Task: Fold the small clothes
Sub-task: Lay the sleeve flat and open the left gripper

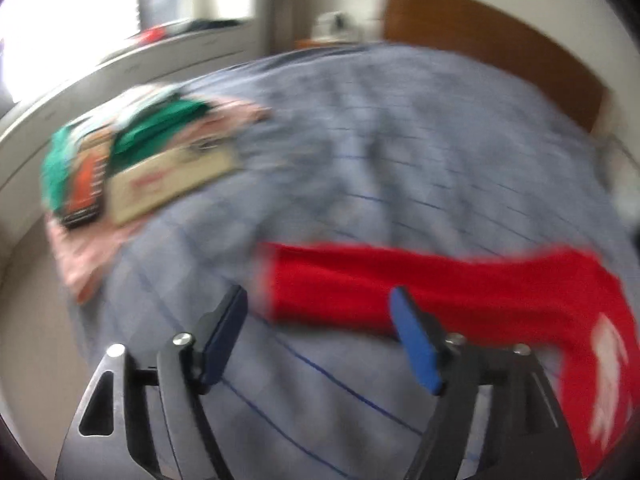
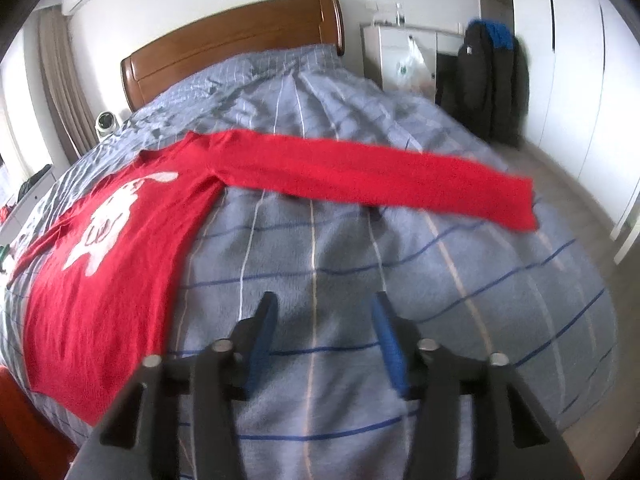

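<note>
A red long-sleeved sweater [image 2: 104, 264] with a white print lies flat on the blue checked bed cover [image 2: 360, 264]. One sleeve [image 2: 360, 176] stretches out to the right in the right wrist view. The other sleeve [image 1: 420, 284] shows in the blurred left wrist view, its cuff just beyond the fingertips. My left gripper [image 1: 318, 300] is open and empty, just above the cuff end of that sleeve. My right gripper [image 2: 324, 308] is open and empty over bare cover, short of the outstretched sleeve and right of the sweater body.
A pile of clothes, green and pink among them [image 1: 136, 152], lies at the far left of the bed. A wooden headboard [image 2: 232, 40] stands at the back. A white wardrobe [image 2: 568, 60], a dark hanging bag [image 2: 488, 80] and floor are to the right.
</note>
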Motion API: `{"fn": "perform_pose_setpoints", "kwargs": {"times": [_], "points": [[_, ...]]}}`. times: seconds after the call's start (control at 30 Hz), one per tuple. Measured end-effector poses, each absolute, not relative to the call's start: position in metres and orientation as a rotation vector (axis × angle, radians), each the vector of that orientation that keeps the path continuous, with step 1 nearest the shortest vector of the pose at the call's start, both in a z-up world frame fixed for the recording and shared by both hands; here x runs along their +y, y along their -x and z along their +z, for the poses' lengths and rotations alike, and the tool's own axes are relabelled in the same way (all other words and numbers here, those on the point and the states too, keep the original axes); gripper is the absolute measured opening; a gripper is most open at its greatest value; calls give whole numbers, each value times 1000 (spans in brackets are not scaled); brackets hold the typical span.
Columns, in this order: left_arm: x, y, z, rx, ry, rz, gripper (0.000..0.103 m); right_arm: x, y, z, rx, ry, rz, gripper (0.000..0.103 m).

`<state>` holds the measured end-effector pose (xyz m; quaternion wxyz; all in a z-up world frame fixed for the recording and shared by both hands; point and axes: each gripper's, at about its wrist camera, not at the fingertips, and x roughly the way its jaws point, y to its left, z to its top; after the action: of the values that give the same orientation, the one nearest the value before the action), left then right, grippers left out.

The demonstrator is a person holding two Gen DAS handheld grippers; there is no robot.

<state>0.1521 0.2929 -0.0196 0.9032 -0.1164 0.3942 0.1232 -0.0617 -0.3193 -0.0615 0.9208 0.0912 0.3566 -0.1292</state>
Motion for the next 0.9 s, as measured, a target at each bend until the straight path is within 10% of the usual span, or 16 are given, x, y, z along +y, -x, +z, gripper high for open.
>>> {"fn": "perform_pose_setpoints", "kwargs": {"times": [0.4, 0.9], "points": [[139, -178, -98, 898, 24, 23, 103, -322, -26, -77, 738, -175, -245, 71], [135, -160, -103, 787, -8, 34, 103, -336, -16, -118, 660, -251, -171, 82]]}}
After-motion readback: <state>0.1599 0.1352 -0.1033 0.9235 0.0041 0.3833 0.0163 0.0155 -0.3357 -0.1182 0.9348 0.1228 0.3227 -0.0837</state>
